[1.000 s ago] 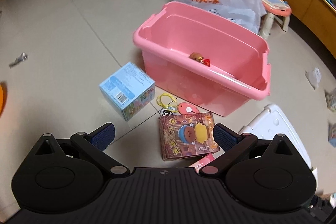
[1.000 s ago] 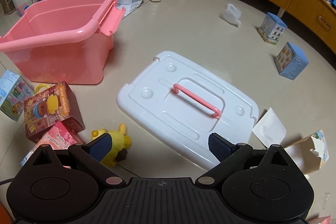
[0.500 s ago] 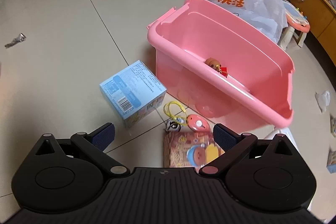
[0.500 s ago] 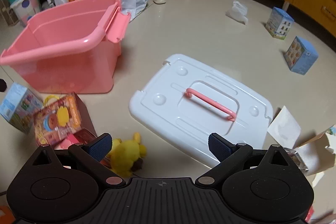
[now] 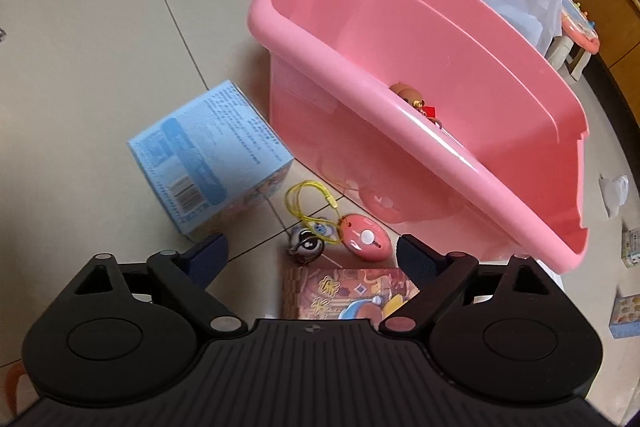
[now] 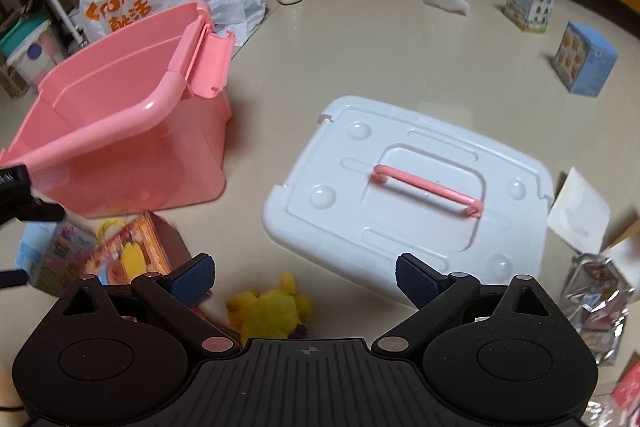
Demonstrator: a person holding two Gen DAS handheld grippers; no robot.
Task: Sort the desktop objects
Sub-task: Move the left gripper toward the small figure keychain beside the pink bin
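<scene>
Below, pink keychain point(image 5: 366, 237) flat, long axis toward bin point(image 5: 420, 147).

My left gripper point(image 5: 310, 255) tips steeply down toward the floor, jaws wide but closing now, with nothing pressed between the pads. My right gripper point(image 6: 304, 277) angles downward too, its jaws spread wide and empty, blue pads point(image 6: 191, 277) well apart.

Patterned box point(image 5: 344, 293) half hidden behind gripper; yellow plush point(image 6: 270, 309) blurred, possibly duck.
</scene>
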